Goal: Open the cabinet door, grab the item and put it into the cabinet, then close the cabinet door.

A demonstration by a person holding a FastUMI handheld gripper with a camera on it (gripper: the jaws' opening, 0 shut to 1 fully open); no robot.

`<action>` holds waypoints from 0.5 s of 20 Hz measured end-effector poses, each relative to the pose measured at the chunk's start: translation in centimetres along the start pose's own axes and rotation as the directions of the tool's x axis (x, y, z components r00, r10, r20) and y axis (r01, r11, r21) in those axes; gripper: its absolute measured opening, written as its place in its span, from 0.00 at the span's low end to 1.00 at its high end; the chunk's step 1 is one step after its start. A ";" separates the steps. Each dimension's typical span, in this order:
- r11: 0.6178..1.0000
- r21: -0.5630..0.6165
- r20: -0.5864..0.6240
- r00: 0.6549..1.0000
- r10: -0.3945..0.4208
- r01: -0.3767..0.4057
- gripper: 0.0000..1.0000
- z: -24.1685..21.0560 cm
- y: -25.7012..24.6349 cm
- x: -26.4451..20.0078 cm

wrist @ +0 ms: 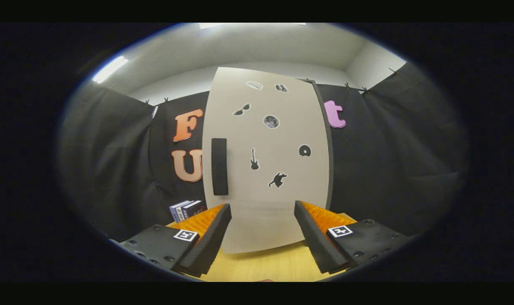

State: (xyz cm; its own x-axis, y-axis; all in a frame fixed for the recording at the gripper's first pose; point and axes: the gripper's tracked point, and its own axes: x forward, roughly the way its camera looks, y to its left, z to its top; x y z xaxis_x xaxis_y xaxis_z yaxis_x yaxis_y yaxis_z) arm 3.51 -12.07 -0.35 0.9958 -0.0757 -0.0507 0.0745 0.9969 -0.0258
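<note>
Gripper (263, 237) sits low centre of frame, fingers spread wide apart with nothing between them but a bare gap; jaws open, gripping nothing. Straight ahead, filling the middle of the frame, is the cabinet door (265, 169): a pale flat panel, closed as far as I can tell, its lower edge showing just beyond and between the fingertips. A dark vertical handle (219, 166) sits on the door's left side, roughly mid-height, above the left finger. Door face carries small dark stickers (271, 121): sunglasses, a round disc, a guitar, a record shape, an animal silhouette, two more near the top. The cabinet's dark edge (328, 144) shows along the door's right side. Yellow wood-grain tabletop (265, 267) lies under the fingers and runs up to the cabinet base. The item, a small stack of boxes with blue and dark covers (187, 209), stands on the table at lower left of centre, just left of the door and just beyond the left finger, not touching it. Ceiling lights at upper left.
</note>
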 end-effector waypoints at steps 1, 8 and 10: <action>1.000 0.004 0.009 1.000 0.010 -0.010 0.96 0.1 1.2 -0.8; 0.999 -0.005 0.054 0.998 0.038 -0.038 0.93 0.1 5.9 -3.9; 0.999 -0.029 0.073 0.997 0.020 -0.018 0.93 0.6 5.8 -4.6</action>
State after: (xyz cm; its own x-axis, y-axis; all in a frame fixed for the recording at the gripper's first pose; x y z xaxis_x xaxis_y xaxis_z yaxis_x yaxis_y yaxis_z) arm -0.59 -5.97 0.32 0.9983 -0.0538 0.0220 0.0549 0.9970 -0.0542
